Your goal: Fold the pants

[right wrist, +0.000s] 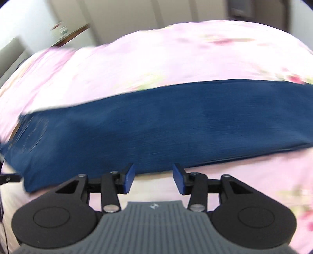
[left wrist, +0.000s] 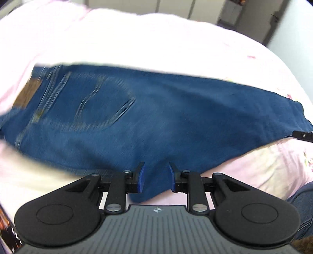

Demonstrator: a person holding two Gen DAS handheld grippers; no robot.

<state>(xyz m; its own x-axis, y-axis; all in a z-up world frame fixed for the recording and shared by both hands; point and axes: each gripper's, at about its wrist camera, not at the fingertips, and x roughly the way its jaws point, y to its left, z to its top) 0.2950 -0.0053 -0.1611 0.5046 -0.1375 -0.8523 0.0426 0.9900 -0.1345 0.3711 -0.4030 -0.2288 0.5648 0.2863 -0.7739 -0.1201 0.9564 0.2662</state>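
Observation:
Blue jeans [left wrist: 137, 117] lie stretched across a pink bedspread [left wrist: 137, 35], back pocket and leather patch toward the left. My left gripper [left wrist: 156, 175] is shut on a bunched fold of the near edge, and denim fills the gap between its blue pads. In the right wrist view the jeans [right wrist: 166, 125] form a long dark band, leg end at the right. My right gripper [right wrist: 153, 175] stands open at the near hem; only pink sheet shows between its pads. A black finger of the right gripper [left wrist: 303, 134] shows at the jeans' right end.
The pink floral bedspread [right wrist: 156, 52] spreads all around the jeans. Pale cupboard doors [right wrist: 127, 17] and a wall stand beyond the bed. A person's denim-clad leg [left wrist: 301, 205] is at the lower right of the left wrist view.

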